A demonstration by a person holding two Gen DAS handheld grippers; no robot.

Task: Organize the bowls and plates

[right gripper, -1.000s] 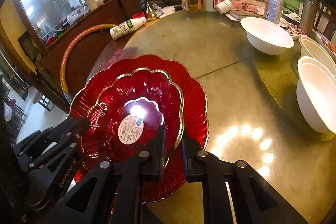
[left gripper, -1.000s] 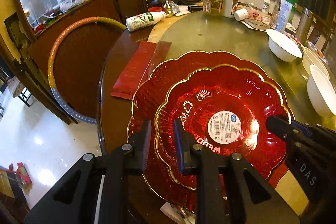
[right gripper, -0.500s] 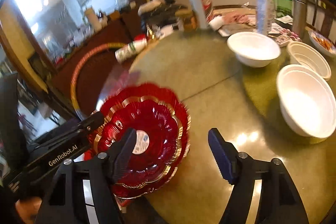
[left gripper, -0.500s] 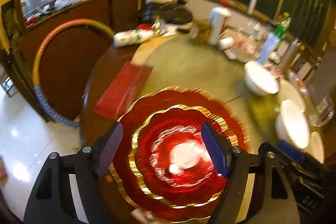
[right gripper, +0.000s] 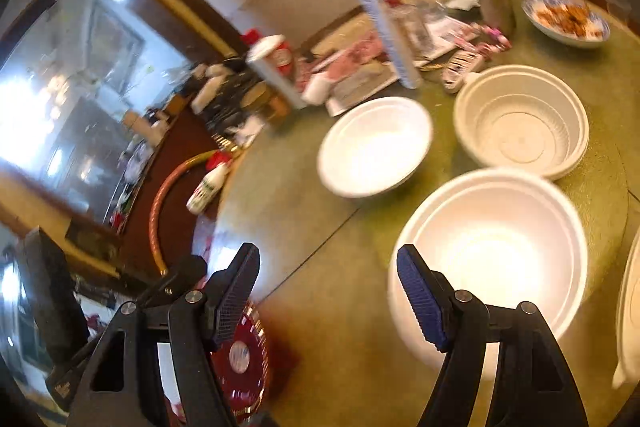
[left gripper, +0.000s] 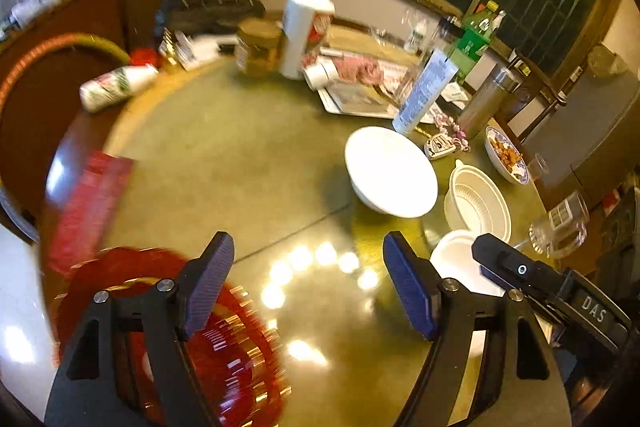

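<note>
Two stacked red gold-rimmed plates (left gripper: 224, 359) lie at the table's near left edge, also low in the right wrist view (right gripper: 244, 359). My left gripper (left gripper: 308, 283) is open and empty above the table, right of the plates. My right gripper (right gripper: 328, 291) is open and empty, close to the left rim of a large white foam bowl (right gripper: 492, 259). A white bowl (right gripper: 372, 147) and a ribbed white plastic bowl (right gripper: 520, 119) stand beyond it. In the left wrist view they show as the white bowl (left gripper: 390, 173) and ribbed bowl (left gripper: 478, 199).
The far table holds a white bottle (left gripper: 306, 27), a jar (left gripper: 258, 47), a green bottle (left gripper: 474, 39), a steel flask (left gripper: 488, 99), papers and a snack dish (left gripper: 506, 155). A red mat (left gripper: 88, 207) lies left. A glass (left gripper: 560, 227) stands right.
Both grippers let go of the smaller red plate, opened wide and swung right toward the white bowls. The plates stay stacked at the table's near left.
</note>
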